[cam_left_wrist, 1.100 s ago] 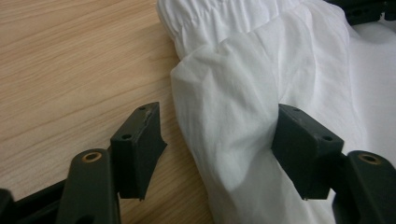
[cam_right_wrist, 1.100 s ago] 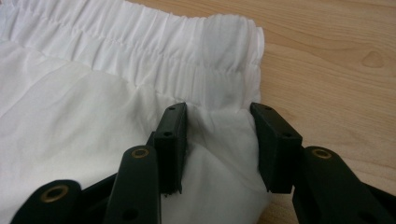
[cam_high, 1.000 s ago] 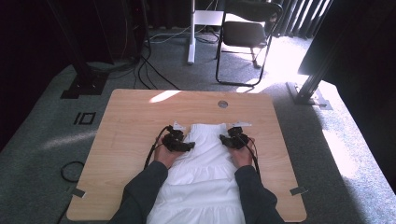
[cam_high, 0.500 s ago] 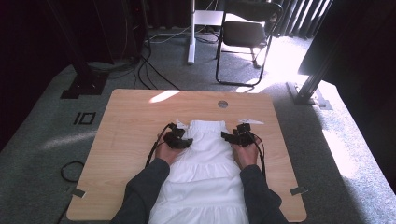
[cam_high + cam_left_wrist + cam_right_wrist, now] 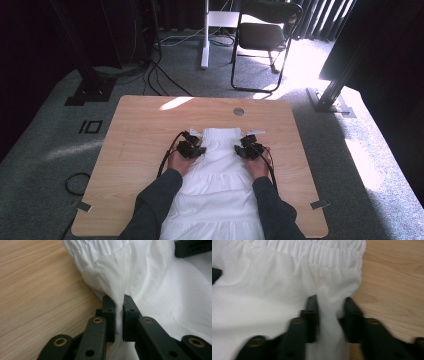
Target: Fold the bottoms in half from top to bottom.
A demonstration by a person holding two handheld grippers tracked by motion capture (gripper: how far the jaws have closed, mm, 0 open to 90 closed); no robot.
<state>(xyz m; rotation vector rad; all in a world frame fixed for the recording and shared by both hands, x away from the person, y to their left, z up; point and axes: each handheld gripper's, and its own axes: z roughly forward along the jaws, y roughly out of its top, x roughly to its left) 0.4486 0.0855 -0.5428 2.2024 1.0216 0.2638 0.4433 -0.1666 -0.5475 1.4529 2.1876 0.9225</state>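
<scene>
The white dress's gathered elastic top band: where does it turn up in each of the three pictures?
High view: the gathered band is the dress's far end, mid-table, between the two grippers.
Left gripper view: along the top edge, left of centre, above the jaws.
Right gripper view: across the top, ending near the upper right.
Shared landmark: the wooden table, which meets the dress's side edge in both gripper views.

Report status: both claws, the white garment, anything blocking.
Left claw pinching the white garment, jaws just closed. Right claw closing around a fold, blurred. Table unobstructed.
</scene>
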